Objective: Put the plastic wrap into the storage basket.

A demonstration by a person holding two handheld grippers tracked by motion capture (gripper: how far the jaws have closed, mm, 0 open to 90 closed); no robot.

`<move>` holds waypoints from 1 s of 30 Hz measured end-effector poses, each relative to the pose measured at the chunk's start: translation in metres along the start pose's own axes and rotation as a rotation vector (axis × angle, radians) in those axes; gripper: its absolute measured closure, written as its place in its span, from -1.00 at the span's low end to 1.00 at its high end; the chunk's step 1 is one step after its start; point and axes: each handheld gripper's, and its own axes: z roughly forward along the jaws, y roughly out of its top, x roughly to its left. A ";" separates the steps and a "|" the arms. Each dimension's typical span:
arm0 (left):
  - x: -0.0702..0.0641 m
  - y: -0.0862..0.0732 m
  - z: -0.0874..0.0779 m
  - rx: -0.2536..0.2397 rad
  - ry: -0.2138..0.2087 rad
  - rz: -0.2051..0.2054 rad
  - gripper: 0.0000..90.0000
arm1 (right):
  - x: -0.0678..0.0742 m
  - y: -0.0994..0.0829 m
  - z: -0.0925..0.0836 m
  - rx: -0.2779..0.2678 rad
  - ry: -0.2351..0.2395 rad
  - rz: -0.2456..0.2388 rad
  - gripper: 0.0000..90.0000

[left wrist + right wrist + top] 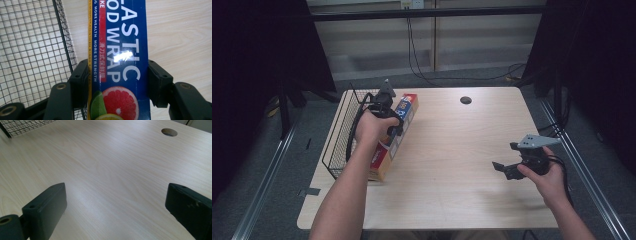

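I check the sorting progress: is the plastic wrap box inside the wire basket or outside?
Outside. The plastic wrap box lies on the table beside the wire basket, gripped by the left tool.

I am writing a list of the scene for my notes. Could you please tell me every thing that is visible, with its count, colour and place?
plastic wrap box: one, blue with red and yellow, lying on the table beside the basket
wire basket: one, black, at the table's left edge
table: one, light wood, centre
cable hole: one, dark, far middle of the table
wall socket: one, pale, on the far wall
cables: a few, black, on the floor behind the table
left claw: one, black, jaws closed on the box's two long sides
right claw: one, black, jaws wide apart above bare table
forearms: two, entering from below
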 end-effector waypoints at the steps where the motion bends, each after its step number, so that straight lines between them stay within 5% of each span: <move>1: 0.001 0.000 -0.001 -0.003 -0.002 -0.002 -0.02 | 0.000 0.000 0.000 0.002 -0.004 0.001 -0.92; 30: 0.020 -0.004 -0.017 -0.020 0.005 -0.043 -0.02 | 0.000 0.000 0.000 0.001 -0.002 -0.001 -0.92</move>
